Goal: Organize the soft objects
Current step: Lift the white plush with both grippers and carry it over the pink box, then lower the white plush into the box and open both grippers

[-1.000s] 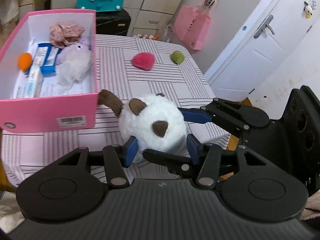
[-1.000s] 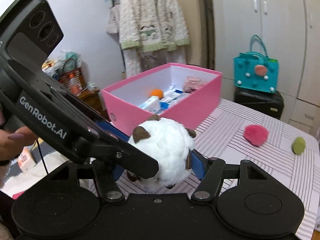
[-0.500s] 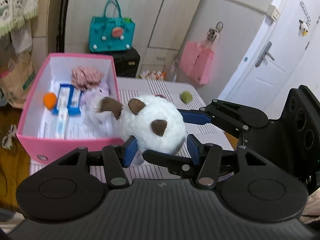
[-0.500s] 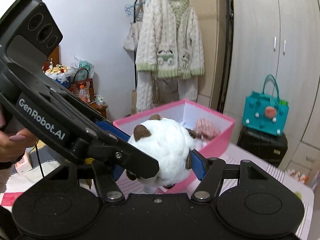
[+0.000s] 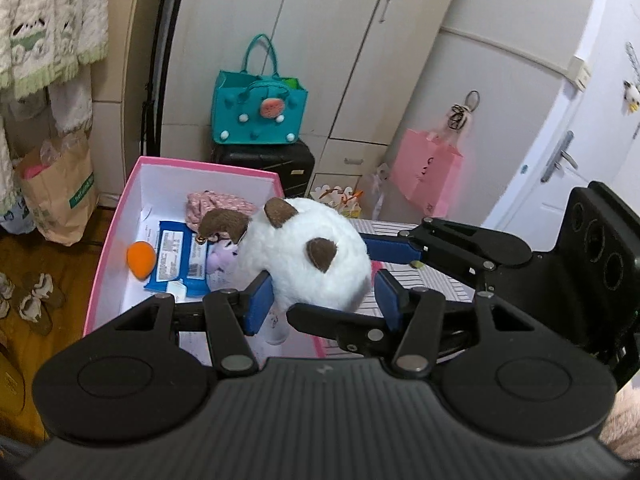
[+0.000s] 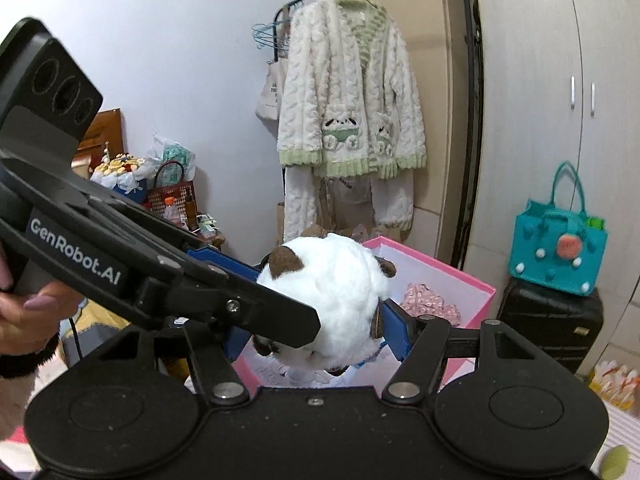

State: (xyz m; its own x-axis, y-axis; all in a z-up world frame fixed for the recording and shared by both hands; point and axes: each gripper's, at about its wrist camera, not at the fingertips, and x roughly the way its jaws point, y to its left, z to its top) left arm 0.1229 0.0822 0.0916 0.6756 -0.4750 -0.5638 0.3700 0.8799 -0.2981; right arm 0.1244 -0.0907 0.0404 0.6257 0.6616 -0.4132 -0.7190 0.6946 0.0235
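A round white plush toy (image 5: 304, 264) with brown ears hangs in the air, held from two sides. My left gripper (image 5: 324, 303) is shut on it, blue pads against its lower flanks. My right gripper (image 6: 316, 334) is shut on the same toy (image 6: 332, 292); in the left wrist view its fingers (image 5: 394, 248) come in from the right. The toy is over the near part of the open pink box (image 5: 112, 240). Inside lie an orange ball (image 5: 141, 258), blue packs (image 5: 176, 260), a pink cloth (image 5: 216, 204) and a small purple plush (image 5: 222, 258).
The striped table (image 5: 420, 280) shows to the right of the box, with a green ball (image 6: 616, 460) on it. Behind stand a teal bag (image 5: 260, 112) on a black suitcase (image 5: 276, 160), a pink paper bag (image 5: 426, 178) and a hanging robe (image 6: 348, 100). A hand (image 6: 28, 312) holds the left gripper.
Both grippers have risen with the plush toy, lifting it off the table and carrying it over the pink box. The grip on the toy looks the same.
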